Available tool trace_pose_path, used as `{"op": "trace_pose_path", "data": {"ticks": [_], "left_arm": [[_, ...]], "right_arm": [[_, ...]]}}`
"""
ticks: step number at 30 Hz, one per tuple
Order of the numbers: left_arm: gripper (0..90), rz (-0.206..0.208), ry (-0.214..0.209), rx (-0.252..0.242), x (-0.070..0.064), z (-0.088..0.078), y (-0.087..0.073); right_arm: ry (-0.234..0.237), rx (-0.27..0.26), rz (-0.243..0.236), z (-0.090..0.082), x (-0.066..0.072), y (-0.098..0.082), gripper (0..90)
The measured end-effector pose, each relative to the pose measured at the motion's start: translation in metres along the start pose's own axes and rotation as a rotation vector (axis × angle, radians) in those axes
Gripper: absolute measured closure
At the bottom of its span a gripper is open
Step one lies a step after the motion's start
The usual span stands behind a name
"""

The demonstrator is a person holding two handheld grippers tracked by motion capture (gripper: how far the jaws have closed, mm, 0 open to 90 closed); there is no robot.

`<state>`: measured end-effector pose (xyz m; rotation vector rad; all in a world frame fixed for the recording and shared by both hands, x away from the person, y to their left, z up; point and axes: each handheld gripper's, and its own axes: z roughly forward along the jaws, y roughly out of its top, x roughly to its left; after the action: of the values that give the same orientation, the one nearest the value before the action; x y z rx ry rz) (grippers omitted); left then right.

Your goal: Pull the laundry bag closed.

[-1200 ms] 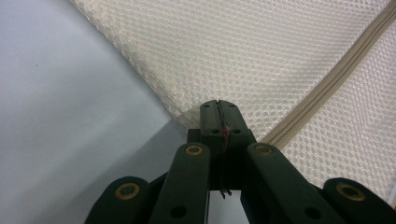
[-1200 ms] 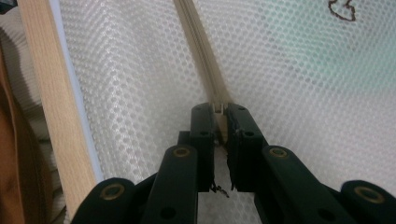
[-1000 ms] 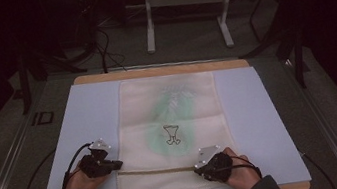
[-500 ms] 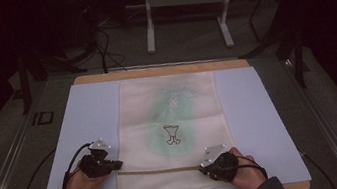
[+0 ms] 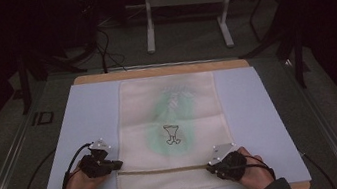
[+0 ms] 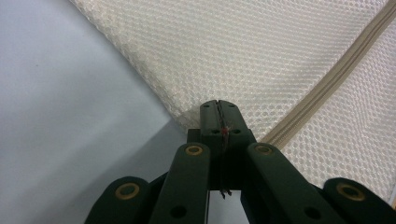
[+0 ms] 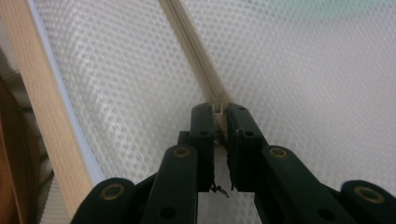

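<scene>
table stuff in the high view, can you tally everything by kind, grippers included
mesh laundry bag: 1
zipper on the bag: 1
blue mat: 1
hand-held grippers: 2, left and right
total: 5

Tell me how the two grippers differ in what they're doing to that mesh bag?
The left gripper is shut on the mesh bag at its side edge; the right gripper has a narrow gap between its jaws, with the zipper end in it. The left sits at the zipper's left end, the right at its other end. Both are black and hand-held, low over the bag.
</scene>
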<state>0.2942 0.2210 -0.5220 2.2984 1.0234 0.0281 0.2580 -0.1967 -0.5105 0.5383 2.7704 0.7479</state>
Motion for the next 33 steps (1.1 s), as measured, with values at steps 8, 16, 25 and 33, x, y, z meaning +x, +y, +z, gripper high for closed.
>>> {"op": "trace_pose_path", "data": {"ticks": [8,16,25,33], "left_arm": [[89.8,-0.001,0.000,-0.001,0.000,0.000,0.000],[89.8,0.001,0.001,0.000,0.000,0.000,0.000],[89.8,-0.001,0.002,-0.002,-0.001,0.000,0.000],[89.8,0.000,0.001,-0.002,0.000,0.000,0.000]], "right_arm": [[0.001,-0.002,0.016,-0.007,-0.005,-0.009,82.3],[0.003,-0.003,0.025,-0.010,-0.007,-0.014,82.3],[-0.011,-0.006,0.055,-0.022,-0.014,-0.027,82.3],[-0.017,-0.014,0.081,-0.029,-0.021,-0.036,82.3]]}}
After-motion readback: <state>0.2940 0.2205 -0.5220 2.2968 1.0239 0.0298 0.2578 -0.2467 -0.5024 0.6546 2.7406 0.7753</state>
